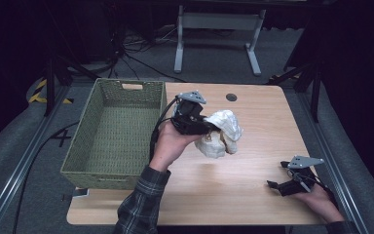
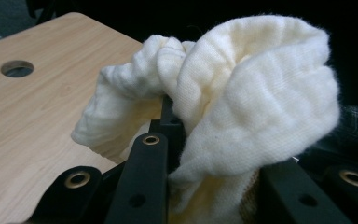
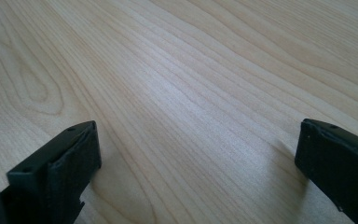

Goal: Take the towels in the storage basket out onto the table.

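Your right gripper (image 1: 283, 186) sits nearest you, low at the near right corner of the table (image 1: 253, 185), and its jaws stand wide apart with bare pale wood grain between them and nothing gripped. In the right gripper view the two black pads frame the planks only; the cloth lies well off beyond them, toward the middle of the table.

Farther out, your left gripper (image 1: 213, 127) is clenched on the cream cloth (image 1: 222, 134). Its jaws point away from the green woven basket (image 1: 108, 166), which stands just behind the gripper's back end on your left hand's (image 1: 171, 142) side. The cloth is a soft, fuzzy knit, off-white, bunched into a rumpled lump with thick rolled folds. In the left gripper view it wells up (image 2: 242, 93) from between the pads and flops over them, one fat fold spilling to the right of the jaws and a thinner twisted tail trailing down to the left toward the tabletop.

Being crumpled, the cloth has no clear heading. Its bulk runs roughly crosswise to the jaws, from that left tail to the right fold. Whether its lower edge touches the wood you cannot tell.

Beyond the jaw tips lies the round hole (image 1: 231, 97) in the table.
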{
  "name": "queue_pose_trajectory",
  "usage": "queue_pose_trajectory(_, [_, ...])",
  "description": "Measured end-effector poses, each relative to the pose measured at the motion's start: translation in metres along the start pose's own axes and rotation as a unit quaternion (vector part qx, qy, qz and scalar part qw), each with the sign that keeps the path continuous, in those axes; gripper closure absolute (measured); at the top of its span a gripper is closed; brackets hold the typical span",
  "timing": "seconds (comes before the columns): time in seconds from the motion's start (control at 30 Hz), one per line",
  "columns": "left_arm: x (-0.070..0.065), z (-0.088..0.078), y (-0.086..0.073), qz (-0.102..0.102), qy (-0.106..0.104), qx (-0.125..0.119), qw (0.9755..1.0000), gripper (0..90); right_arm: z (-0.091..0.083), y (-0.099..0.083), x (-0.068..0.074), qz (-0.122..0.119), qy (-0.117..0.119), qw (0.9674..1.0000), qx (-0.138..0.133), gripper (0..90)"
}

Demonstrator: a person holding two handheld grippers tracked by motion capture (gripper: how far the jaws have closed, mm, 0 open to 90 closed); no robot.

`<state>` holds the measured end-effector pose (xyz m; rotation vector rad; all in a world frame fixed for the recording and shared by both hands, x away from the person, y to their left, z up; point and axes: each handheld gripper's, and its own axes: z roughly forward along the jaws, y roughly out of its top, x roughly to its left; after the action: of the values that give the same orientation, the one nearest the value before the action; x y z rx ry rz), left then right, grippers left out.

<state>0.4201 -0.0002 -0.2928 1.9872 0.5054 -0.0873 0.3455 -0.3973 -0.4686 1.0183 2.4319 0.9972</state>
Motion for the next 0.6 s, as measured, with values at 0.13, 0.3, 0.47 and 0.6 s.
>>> queue_pose_trajectory(0.13, [-0.003,0.016,-0.002,0.002,-0.009,0.015,0.9998,78.1,0.000,0.000,0.000,0.000,0.000,1.0000,0.000,0.2])
queue_pose_trajectory(0.3, [-0.008,0.034,-0.009,0.006,-0.019,0.026,0.9995,78.2,0.000,0.000,0.000,0.000,0.000,1.0000,0.000,0.2])
queue_pose_trajectory(0.47, [-0.008,0.046,-0.015,0.003,-0.024,0.034,0.9991,78.1,0.000,0.000,0.000,0.000,0.000,1.0000,0.000,0.2])
queue_pose_trajectory(0.6, [-0.009,0.058,-0.023,0.001,-0.023,0.046,0.9987,78.1,0.000,0.000,0.000,0.000,0.000,1.0000,0.000,0.2])
